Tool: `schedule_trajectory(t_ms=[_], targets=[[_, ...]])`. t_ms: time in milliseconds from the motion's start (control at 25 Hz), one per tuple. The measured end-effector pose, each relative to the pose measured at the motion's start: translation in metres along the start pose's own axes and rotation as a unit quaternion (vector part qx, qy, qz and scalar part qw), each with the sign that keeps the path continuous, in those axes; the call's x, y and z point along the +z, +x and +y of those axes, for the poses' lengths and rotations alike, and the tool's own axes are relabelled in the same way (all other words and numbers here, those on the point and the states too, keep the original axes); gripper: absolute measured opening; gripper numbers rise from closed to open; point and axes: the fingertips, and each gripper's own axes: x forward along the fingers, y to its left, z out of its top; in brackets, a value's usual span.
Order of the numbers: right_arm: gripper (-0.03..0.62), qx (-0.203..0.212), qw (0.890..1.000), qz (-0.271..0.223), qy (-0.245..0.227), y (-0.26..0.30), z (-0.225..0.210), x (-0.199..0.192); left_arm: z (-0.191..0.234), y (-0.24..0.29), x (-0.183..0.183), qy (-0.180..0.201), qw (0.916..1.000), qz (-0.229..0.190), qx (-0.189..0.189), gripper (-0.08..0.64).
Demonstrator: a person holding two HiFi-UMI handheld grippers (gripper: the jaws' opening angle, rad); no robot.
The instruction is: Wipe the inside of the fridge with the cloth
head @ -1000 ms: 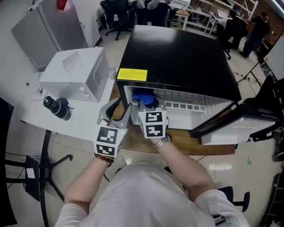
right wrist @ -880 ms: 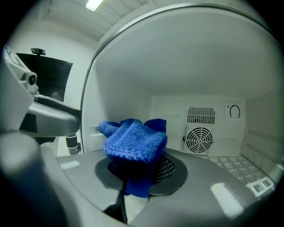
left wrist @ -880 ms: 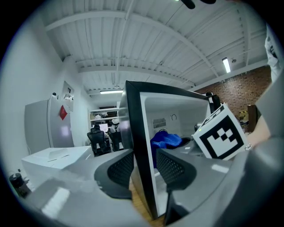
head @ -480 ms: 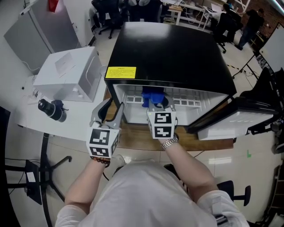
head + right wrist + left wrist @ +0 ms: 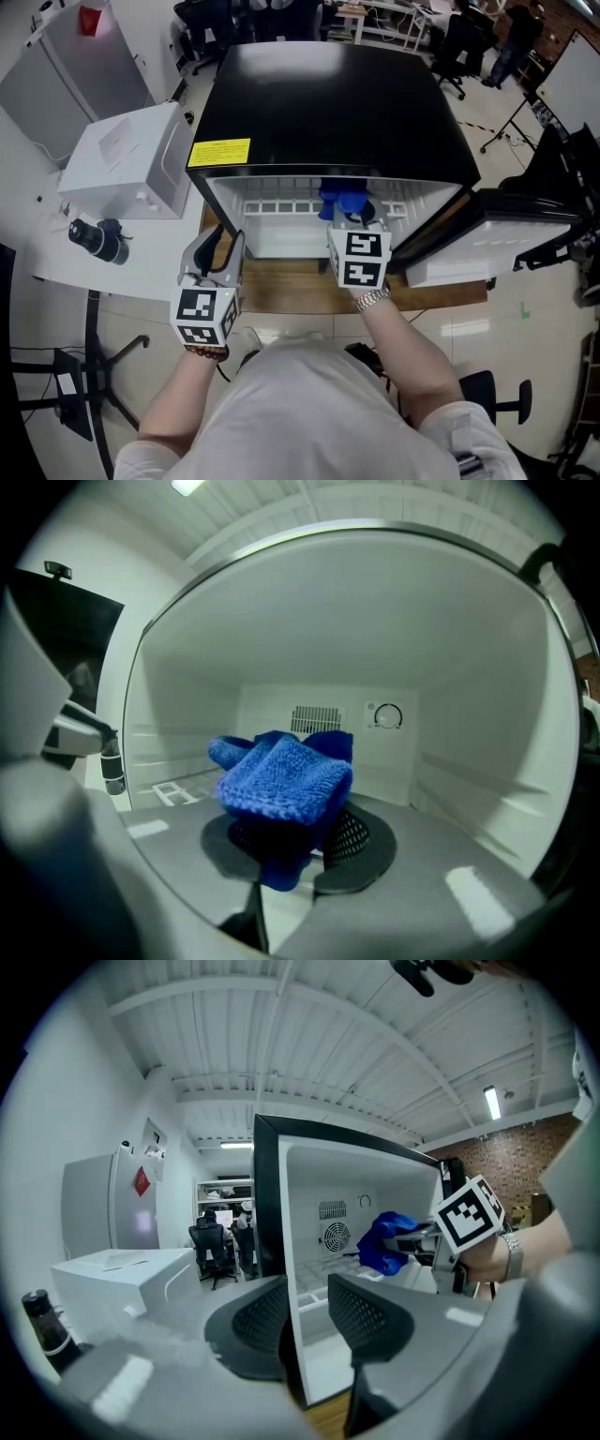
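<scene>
Holds a blue cloth (image 5: 342, 201) in the right gripper (image 5: 354, 221) inside the open black fridge (image 5: 328, 103), with the left gripper (image 5: 223, 240) at its left front edge.

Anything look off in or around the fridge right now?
Nothing stands out. The fridge interior looks clean and undamaged, its door stands open, and the cloth sits bunched in the shut right gripper.
</scene>
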Motion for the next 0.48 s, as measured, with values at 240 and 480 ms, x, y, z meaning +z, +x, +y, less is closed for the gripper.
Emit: schedule_trajectory(t_ms=[240, 480], targets=[[0.087, -0.030, 1.000, 0.000, 0.006, -0.011, -0.037, -0.004, -0.029, 0.007, -0.003, 0.002, 0.9997, 0.004, -0.025, 0.137], [0.086, -0.055, 0.998, 0.002, 0.010, -0.019, -0.067, -0.009, -0.057, 0.021, 0.006, 0.011, 0.9985, -0.003, -0.053, 0.137]])
